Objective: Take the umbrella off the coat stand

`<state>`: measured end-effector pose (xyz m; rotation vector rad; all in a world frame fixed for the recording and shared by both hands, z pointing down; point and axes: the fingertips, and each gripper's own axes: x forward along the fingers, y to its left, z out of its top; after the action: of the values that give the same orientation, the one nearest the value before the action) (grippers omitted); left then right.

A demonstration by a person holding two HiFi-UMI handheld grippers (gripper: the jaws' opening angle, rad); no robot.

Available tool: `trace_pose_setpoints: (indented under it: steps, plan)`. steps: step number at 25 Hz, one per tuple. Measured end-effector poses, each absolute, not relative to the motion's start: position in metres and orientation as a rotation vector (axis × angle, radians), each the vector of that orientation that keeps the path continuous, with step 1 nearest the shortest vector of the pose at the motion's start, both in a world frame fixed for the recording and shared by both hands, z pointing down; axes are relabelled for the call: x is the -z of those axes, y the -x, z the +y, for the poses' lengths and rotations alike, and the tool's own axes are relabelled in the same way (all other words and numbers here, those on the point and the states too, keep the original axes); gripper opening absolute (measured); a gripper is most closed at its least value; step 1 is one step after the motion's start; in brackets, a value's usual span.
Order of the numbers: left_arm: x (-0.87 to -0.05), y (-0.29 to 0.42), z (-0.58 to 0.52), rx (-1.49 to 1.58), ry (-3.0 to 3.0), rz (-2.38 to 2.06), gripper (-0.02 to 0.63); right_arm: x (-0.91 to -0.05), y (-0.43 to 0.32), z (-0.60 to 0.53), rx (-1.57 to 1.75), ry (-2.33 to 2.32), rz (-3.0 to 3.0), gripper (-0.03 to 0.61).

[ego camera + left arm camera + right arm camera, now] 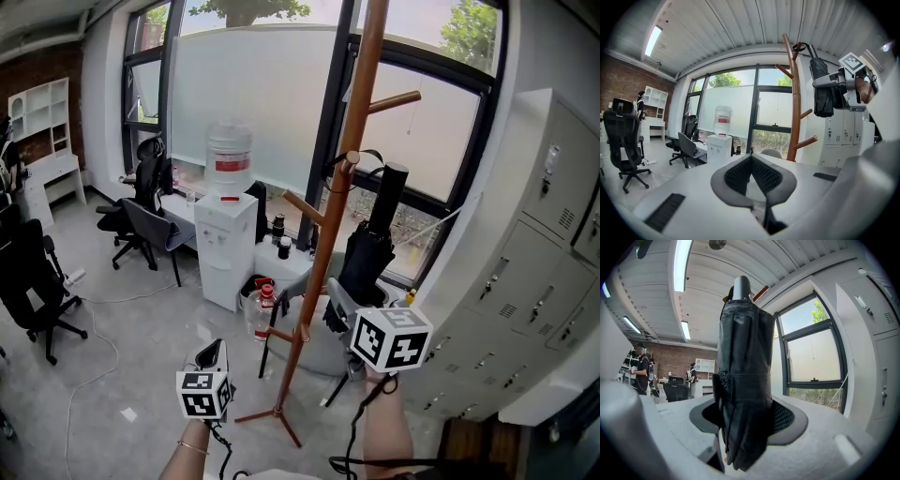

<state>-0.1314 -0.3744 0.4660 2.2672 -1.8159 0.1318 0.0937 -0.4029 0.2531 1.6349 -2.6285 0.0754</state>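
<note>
Two hand-held grippers fill the near foreground of an office. At right, the right gripper (349,309), its marker cube toward the viewer, has its fingers (787,418) spread around the lower half of a folded black umbrella (370,248) and pinching it. The umbrella stands upright just right of the wooden coat stand (330,225), handle uppermost. Its black wrist strap (373,153) loops across to the knobbed peg at the stand's middle. Lower and to the left, the left gripper (214,356) hangs apart from the stand, its fingers (773,176) pressed together at the tips with nothing between them. Beyond the stand, a white water dispenser (228,234) topped by its bottle stands before tall frosted windows. Grey lockers (534,281) line the right wall, and black office chairs (141,216) sit at far left.
</note>
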Motion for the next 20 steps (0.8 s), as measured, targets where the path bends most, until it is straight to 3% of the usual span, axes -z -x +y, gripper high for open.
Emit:
trace_pose_setpoints:
  steps: [20]
  plan:
    - [-0.460,0.114,-0.369,-0.097,-2.328,-1.725,0.005,-0.239,-0.096,-0.362,-0.017,-1.682,-2.659,0.241]
